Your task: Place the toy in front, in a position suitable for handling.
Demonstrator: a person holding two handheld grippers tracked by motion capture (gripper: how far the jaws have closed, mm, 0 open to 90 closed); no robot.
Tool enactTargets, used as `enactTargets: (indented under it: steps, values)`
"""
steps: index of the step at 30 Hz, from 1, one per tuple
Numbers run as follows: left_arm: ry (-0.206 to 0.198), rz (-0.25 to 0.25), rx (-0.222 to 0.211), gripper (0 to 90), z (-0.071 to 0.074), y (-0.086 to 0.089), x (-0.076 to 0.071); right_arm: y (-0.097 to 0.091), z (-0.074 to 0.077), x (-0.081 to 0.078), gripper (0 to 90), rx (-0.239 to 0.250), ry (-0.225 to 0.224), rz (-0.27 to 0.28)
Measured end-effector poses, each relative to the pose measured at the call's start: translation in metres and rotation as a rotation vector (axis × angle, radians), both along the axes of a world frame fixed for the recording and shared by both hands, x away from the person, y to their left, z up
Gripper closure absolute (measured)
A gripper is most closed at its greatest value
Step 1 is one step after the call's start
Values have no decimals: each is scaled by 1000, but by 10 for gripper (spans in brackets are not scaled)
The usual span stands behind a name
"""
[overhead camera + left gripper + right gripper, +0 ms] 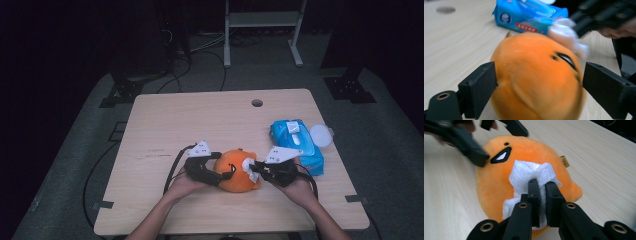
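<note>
Orange plush [239,171] at the near middle of the surface [165,125], left tool [223,175] spread wide, a jaw at each side – right tool [253,167] clenched on a white wipe [529,176] against the plush, blue wipe pack [298,142] beyond, label print unreadable, white lid [320,135] beside it.

Dim room, grey floor [75,165]

A lab or recording room is suggested: a single pale wooden worktop [200,120] with a cable hole [257,103] is set on grey carpet [390,145] in a darkened space. Loose cables [200,55] are trailed across the floor, black stand feet [350,87] are placed at both sides, and a white metal frame [262,30] is seen behind.
</note>
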State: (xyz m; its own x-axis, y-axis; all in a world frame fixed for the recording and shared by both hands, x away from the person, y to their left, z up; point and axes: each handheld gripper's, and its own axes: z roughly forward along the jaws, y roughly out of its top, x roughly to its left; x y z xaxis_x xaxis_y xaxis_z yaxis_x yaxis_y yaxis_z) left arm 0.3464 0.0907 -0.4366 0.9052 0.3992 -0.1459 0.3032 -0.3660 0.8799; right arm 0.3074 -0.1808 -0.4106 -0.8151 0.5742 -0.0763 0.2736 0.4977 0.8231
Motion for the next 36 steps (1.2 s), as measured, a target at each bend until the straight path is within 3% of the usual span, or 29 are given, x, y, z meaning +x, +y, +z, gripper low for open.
enactTargets:
  steps: [2, 3, 4, 5, 7, 10, 14, 15, 16, 19, 21, 27, 29, 30, 32, 33, 34, 36]
  values:
    - [-54, -16, 20, 235, 0, -2, -5, 6, 4, -4, 832, -4, -13, 16]
    - [-54, -16, 20, 257, 0, -2, -5, 9, 6, -7, 832, 7, -19, 28]
    - [-80, -28, 31, 257, 1, -4, -8, 9, 6, -7, 832, 7, -19, 28]
    - [-149, -57, 66, 297, 3, -9, -15, 18, 12, -11, 832, 9, -48, 57]
    - [-207, -91, 96, 313, 4, -13, -21, 26, 17, -12, 832, -4, -92, 61]
    - [-241, -107, 112, 322, 5, -14, -25, 24, 18, -5, 831, 10, -92, 29]
    - [-222, -115, 91, 282, 4, -11, -23, 10, 11, 5, 832, 12, -61, -7]
    - [-198, -119, 78, 282, 4, -10, -20, 6, 9, 7, 832, 16, -45, -13]
    - [-120, -112, 37, 191, 5, -6, -13, 0, 5, 7, 832, 8, -28, -15]
    - [-10, -72, -7, 168, 3, 0, -2, -2, 2, 5, 833, -1, -20, -18]
    - [-32, -70, 0, 237, 0, -1, -3, 1, 3, 5, 834, -5, -22, -19]
    - [-209, -127, 91, 324, 7, -13, -21, 23, 18, -8, 833, -19, -86, 47]
    - [-226, -130, 97, 323, 7, -14, -23, 23, 20, -7, 833, -20, -88, 49]
    - [-220, -130, 88, 304, 7, -13, -23, 21, 19, -5, 833, -17, -80, 46]
    - [-202, -121, 84, 185, 7, -11, -21, 18, 18, -3, 834, -12, -70, 39]
    - [-171, -108, 78, 185, 8, -10, -19, 14, 16, -1, 834, -12, -64, 26]
    - [-118, -91, 82, 127, 6, -8, -13, 7, 12, 2, 835, -25, -60, -7]
    - [-122, -100, 76, 187, 5, -7, -12, 1, 11, 5, 834, -12, -48, -27]
